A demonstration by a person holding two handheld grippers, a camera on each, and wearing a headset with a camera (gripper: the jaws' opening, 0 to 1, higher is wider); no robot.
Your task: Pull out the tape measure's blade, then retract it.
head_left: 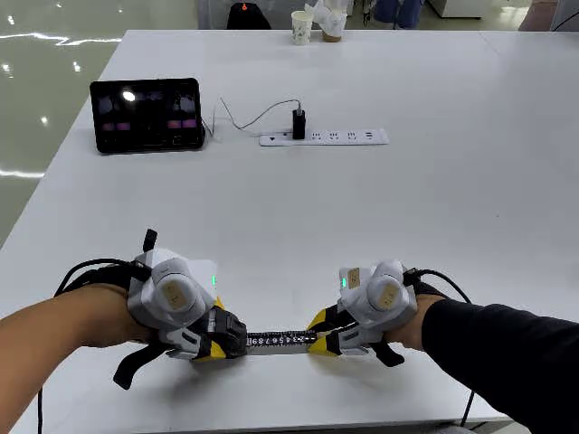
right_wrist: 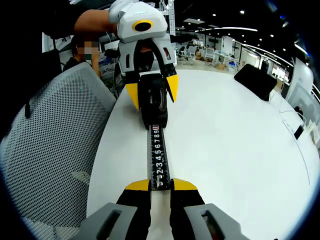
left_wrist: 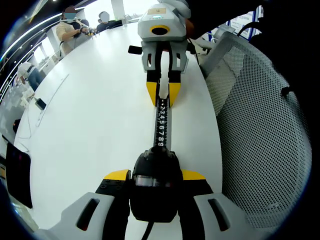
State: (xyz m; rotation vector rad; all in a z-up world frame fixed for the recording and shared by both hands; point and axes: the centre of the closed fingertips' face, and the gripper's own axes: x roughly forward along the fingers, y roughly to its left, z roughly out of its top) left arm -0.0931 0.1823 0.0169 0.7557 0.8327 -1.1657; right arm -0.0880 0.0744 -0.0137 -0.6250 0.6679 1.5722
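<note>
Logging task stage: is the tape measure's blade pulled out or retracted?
Pulled out: numbered blade spans from the case in the left tool to the right tool gripping its end.

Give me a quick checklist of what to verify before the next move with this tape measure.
1. Firm hold of the left gripper on the tape measure case: ok.
2. Pinch of the right gripper on the blade near its end: ok.
3. Blade straight and untwisted between the grippers: ok.
4. The tablet and power strip well away from the blade's line: ok.
5. Blade lock released: cannot tell.
</note>
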